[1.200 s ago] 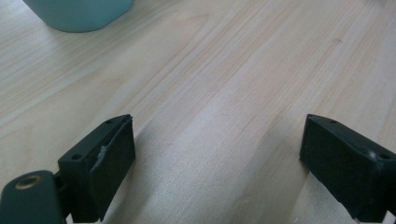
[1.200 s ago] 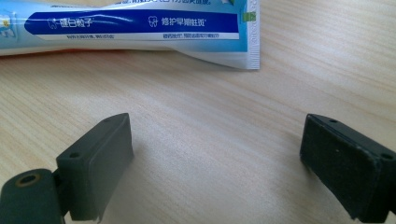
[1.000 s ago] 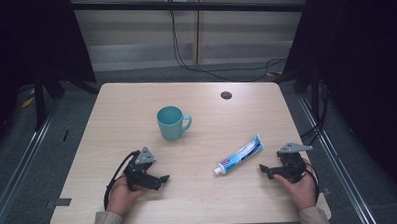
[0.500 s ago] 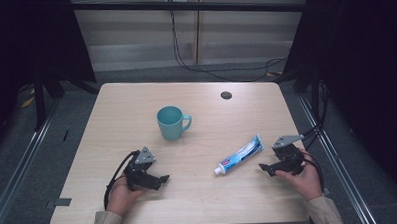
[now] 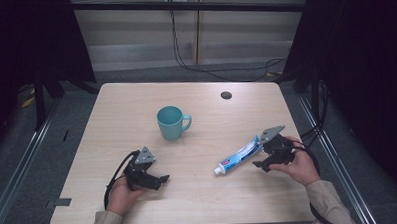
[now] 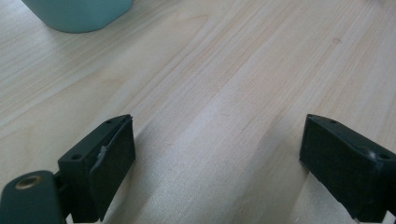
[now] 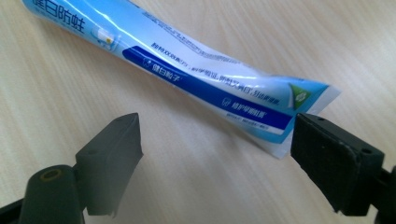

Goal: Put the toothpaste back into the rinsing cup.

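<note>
My right tool (image 5: 262,166) hangs released beside the crimped tail of the toothpaste tube (image 5: 237,157), which lies flat on the tabletop (image 5: 111,120) at my right front, cap toward me and tail slanting away to the right. Its jaws closed a little a moment ago, then held; nothing is between them. In the right gripper view the tube (image 7: 196,79) crosses ahead of the jaws, and its tail corner lies close to the right-hand jaw. My left tool (image 5: 161,179) is also released and empty, over bare wood, apart from the teal mug (image 5: 172,122).

Hazards from this position:
- The tail is thin and flat. A pinch on the corner alone may let the tube slip out or swing when lifted.
- A jaw that descends onto the tube instead of beside it would push it along the smooth tabletop (no stop behind it).
- A hard squeeze on the body could force paste toward the cap.

Limits of observation:
- In the high view, the right tool covers the end of the tail; contact cannot be confirmed.
- The left gripper view cuts off the mug (image 6: 79,14) at its base.
- The small dark disc (image 5: 226,95) at the far edge cannot be identified.
</note>
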A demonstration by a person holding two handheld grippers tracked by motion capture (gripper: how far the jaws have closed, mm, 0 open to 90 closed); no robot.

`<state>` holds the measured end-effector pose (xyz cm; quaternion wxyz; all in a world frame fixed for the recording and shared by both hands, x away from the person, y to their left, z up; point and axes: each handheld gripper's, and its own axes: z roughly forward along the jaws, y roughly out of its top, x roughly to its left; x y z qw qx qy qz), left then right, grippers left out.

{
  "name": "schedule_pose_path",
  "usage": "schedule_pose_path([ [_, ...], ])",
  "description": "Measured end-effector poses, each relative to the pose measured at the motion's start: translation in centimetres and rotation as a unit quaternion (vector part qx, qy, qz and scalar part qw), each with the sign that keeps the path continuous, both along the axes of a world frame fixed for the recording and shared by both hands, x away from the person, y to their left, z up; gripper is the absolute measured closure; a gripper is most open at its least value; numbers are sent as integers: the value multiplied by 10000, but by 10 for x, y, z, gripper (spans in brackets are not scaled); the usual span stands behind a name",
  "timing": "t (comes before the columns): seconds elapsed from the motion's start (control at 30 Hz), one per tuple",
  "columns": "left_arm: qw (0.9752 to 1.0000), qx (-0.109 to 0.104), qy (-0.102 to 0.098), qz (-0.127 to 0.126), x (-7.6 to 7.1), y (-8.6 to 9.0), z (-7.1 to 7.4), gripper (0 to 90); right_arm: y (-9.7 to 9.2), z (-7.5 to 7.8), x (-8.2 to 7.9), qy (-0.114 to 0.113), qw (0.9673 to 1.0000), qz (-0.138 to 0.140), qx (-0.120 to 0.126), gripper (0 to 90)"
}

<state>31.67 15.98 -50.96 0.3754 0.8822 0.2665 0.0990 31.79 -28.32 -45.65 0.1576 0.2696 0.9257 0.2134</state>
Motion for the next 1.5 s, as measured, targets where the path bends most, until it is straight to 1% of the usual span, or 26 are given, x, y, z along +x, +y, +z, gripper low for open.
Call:
schedule_pose_path([
  [0.1,10000,4,3,3,0,0,0,99,4,3,2,-20,9999,74,-103,162],
  [0.2,10000,5,2,-1,0,0,0,99,13,8,6,56,9993,336,-173,162],
  [0.27,10000,5,2,0,0,0,0,99,15,8,7,86,9990,397,-170,162],
  [0.33,10000,6,3,-1,0,0,0,99,23,9,11,196,9982,505,-259,162],
  [0.37,10000,6,3,-1,0,0,0,99,23,9,11,196,9982,505,-259,162],
  [0.4,10000,4,3,1,0,0,0,99,27,10,13,177,9973,624,-349,161],
  [0.53,10000,5,4,0,0,0,0,99,33,12,15,212,9962,742,-403,161],
  [0.57,10000,5,4,0,0,0,0,99,35,12,17,203,9953,826,-458,161],
  [0.6,10000,5,4,0,0,0,0,99,40,12,19,299,9939,908,-549,161],
  [0.63,10000,5,4,0,0,0,0,99,40,12,19,299,9939,908,-549,161],
  [0.7,10000,4,3,1,0,0,0,99,44,11,22,322,9920,1057,-610,161],
  [0.77,10000,3,5,0,0,0,0,99,46,10,22,378,9919,1032,-638,160],
  [0.8,10000,6,3,-1,0,0,0,99,48,8,24,415,9907,1102,-688,156],
  [0.83,10000,6,3,-1,0,0,0,99,48,8,24,415,9907,1102,-688,156],
  [0.9,10000,5,4,-5,0,0,0,99,51,5,27,449,9890,1184,-770,153],
  [0.97,10000,6,3,-8,0,0,0,99,53,5,27,445,9891,1167,-780,153],
  [1.0,10000,10,2,-9,0,0,0,99,56,4,31,419,9876,1281,-810,152],
  [1.1,10000,5,3,-7,0,0,0,99,59,3,31,477,9871,1287,-827,145],
  [1.13,10000,6,2,-8,0,0,0,99,61,2,33,453,9856,1373,-877,144],
  [1.2,10000,5,4,-6,0,0,0,99,65,0,35,528,9840,1440,-903,144],
  [1.27,10000,5,4,-6,0,0,0,99,66,-2,36,542,9834,1482,-901,144],
  [1.3,10000,5,4,-8,0,0,0,99,67,-4,37,586,9815,1568,-929,146],
  [1.37,10000,7,3,-4,0,0,0,99,70,-9,39,683,9794,1618,-1002,164],
  [1.43,10000,4,3,-6,0,0,0,99,70,-11,40,796,9788,1616,-973,209],
  [1.47,10000,4,4,-7,0,0,0,99,70,-12,41,842,9774,1664,-992,223],
  [1.5,10000,4,4,-7,0,0,0,99,70,-12,41,842,9774,1664,-992,223],
])
